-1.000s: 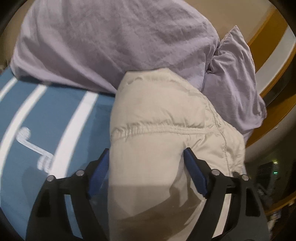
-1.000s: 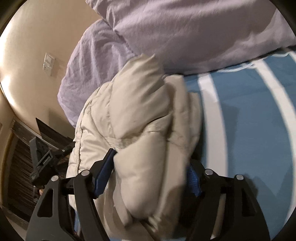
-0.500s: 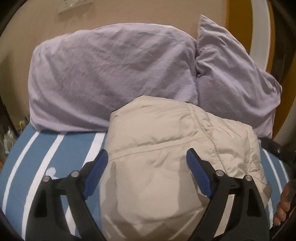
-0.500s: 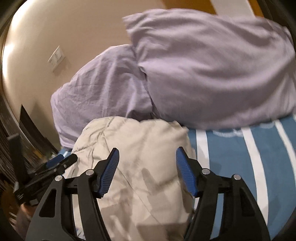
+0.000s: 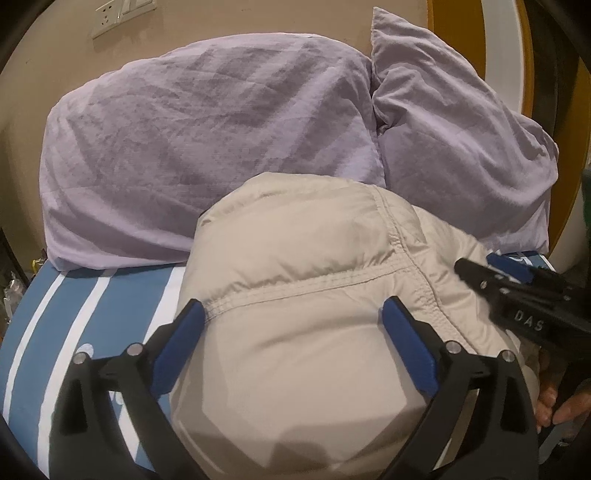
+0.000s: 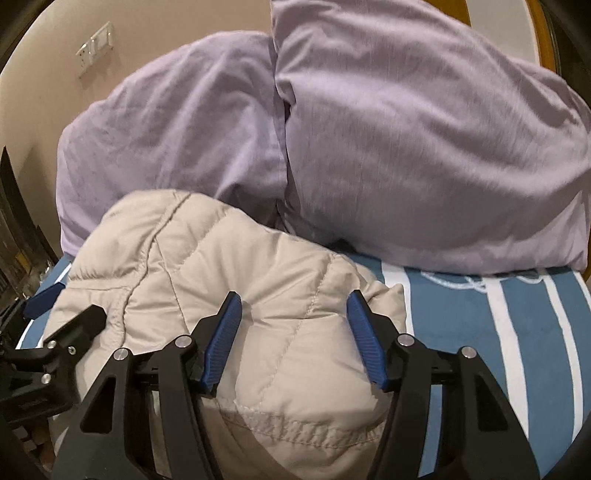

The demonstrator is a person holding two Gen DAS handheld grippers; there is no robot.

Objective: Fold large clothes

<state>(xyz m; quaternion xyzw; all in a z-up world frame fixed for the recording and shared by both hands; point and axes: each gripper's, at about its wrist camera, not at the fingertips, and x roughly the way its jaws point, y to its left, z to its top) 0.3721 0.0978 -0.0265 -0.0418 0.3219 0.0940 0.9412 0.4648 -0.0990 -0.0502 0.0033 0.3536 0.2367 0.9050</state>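
A beige quilted jacket [image 5: 303,266] lies folded into a thick bundle on the blue striped bed [image 5: 92,317], its far end against the lilac pillows. My left gripper [image 5: 291,306] straddles the bundle's near end. Its jaws are opening wide, and the blue pads [image 5: 177,343] stand at the bundle's sides without squeezing it. My right gripper [image 6: 294,295] hangs over the jacket [image 6: 229,258] from the other side. Its jaws are closing with a bulge of fabric between them, and no firm pinch shows. Each view catches the other gripper at its edge, the right gripper [image 5: 480,264] and the left gripper [image 6: 68,306].
Two lilac pillows [image 5: 207,140] [image 5: 454,147] lean on the beige wall behind the jacket. A socket plate [image 5: 110,18] sits on the wall. A person's hand [image 5: 554,402] holds the right gripper's handle. Striped sheet [image 6: 498,350] shows to the right of the jacket.
Both grippers have let go of the bundle, drawn back and rolled level, so the pillows and wall now fill the upper view. The left jaws spread wider and the right jaws narrowed.
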